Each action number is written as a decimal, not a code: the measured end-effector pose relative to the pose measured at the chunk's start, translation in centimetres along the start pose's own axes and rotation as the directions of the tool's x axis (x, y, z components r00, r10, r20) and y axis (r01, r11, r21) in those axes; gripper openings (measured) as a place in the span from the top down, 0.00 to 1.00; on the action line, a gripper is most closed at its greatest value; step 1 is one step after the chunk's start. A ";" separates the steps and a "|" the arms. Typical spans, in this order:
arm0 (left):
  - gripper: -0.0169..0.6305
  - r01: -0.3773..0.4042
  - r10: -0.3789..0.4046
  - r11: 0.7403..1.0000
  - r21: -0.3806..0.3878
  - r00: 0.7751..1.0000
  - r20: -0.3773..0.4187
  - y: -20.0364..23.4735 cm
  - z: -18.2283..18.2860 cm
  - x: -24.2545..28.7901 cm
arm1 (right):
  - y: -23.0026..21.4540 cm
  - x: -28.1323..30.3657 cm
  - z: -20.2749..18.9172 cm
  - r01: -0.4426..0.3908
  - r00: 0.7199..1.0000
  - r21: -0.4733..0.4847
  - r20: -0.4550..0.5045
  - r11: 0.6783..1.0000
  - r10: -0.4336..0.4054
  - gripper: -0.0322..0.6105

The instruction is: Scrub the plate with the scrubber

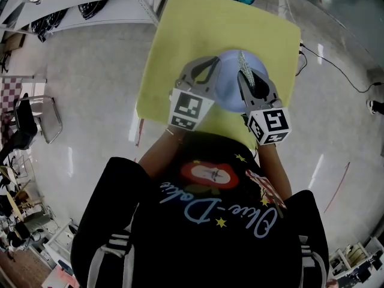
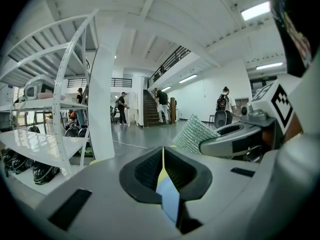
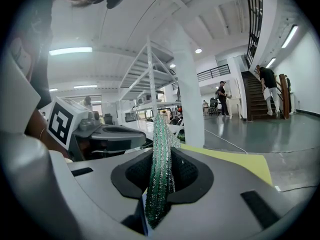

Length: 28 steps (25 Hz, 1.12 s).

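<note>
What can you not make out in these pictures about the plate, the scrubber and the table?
The pale blue round plate: in the head view the left gripper and right gripper cover its sides; any dirt is too small to see.
The silvery-green mesh scrubber: whether it touches the plate; in the right gripper view the gripper's body blocks it.
The yellow table: near edge, head view, partly hidden by the person's arms.
</note>
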<state>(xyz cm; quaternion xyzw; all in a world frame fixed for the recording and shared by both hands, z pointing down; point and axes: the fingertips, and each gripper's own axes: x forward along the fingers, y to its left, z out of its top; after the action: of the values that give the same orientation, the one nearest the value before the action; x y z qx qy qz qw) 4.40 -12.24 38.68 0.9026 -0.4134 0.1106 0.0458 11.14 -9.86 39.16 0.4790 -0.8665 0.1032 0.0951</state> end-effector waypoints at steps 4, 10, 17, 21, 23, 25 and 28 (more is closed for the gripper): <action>0.96 -0.001 0.001 1.000 -0.001 1.000 -0.003 -0.1 0.0 0.3 | -0.1 0.1 0.1 -0.007 1.000 0.001 0.002 1.000 0.007 0.85; 0.96 0.002 -0.002 1.000 0.005 1.000 -0.010 -0.2 0.1 0.2 | -0.1 0.1 0.2 -0.009 1.000 0.003 -0.002 1.000 0.009 0.85; 0.96 0.000 0.000 1.000 0.001 1.000 -0.008 -0.4 0.1 0.3 | -0.1 -0.1 0.2 -0.011 1.000 -0.003 0.000 1.000 0.011 0.86; 0.96 0.000 0.000 1.000 -0.014 1.000 -0.003 -0.2 0.2 0.2 | -0.1 0.0 0.2 -0.012 1.000 0.013 0.009 1.000 0.012 0.85; 0.96 0.002 -0.002 1.000 -0.017 1.000 -0.004 -0.2 0.1 0.2 | -0.1 0.0 0.2 -0.007 1.000 0.022 0.012 1.000 0.007 0.85; 0.96 0.006 -0.006 1.000 -0.011 1.000 -0.007 -0.2 0.0 0.2 | 0.0 0.2 0.0 -0.009 1.000 0.024 0.010 1.000 0.009 0.85; 0.96 0.015 -0.015 1.000 -0.006 1.000 -0.011 -0.6 -0.1 0.2 | 0.1 0.1 0.1 -0.018 1.000 0.004 0.000 1.000 0.018 0.85</action>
<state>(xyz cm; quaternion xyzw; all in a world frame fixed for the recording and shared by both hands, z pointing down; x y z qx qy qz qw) 4.99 -11.98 38.84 0.9049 -0.4067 0.1142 0.0515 10.98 -9.86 39.11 0.4714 -0.8706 0.1059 0.0929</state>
